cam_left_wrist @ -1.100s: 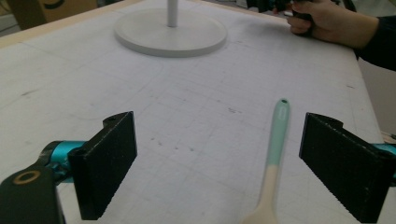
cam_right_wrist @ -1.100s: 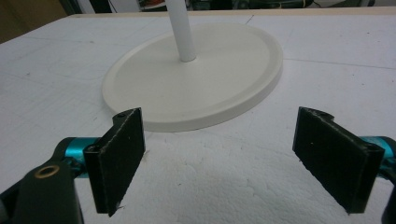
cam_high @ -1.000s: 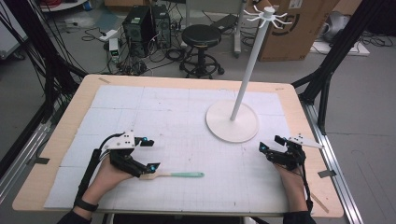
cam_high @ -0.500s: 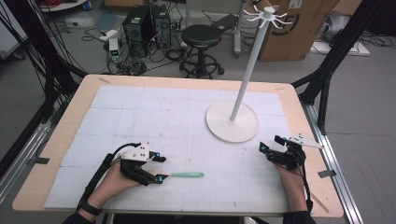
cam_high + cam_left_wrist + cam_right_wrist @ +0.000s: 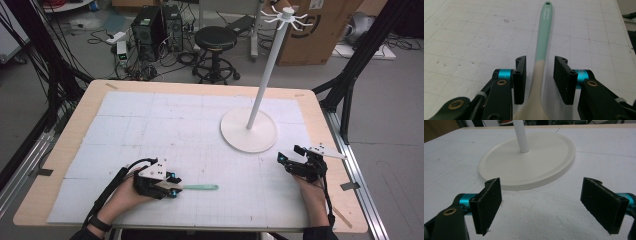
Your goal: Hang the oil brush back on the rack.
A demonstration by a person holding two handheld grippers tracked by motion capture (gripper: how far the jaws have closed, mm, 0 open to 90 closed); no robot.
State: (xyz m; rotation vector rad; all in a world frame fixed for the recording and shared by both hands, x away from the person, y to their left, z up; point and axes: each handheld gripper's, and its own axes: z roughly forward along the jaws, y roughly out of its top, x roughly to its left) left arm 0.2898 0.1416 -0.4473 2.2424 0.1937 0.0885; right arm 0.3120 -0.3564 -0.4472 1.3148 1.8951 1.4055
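The spoon lies flat on the table. It looks light, stiff and a bit slippery. The left gripper has been closing around its neck, not pinching yet. The right gripper is wide open, holding nothing.

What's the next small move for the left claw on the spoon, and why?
Probably finish closing. The left claw straddles the spoon where cream meets green; its jaws have just been closing, yet gaps remain both sides and the spoon lies flat on the mat. The right claw waits open by the stand base.
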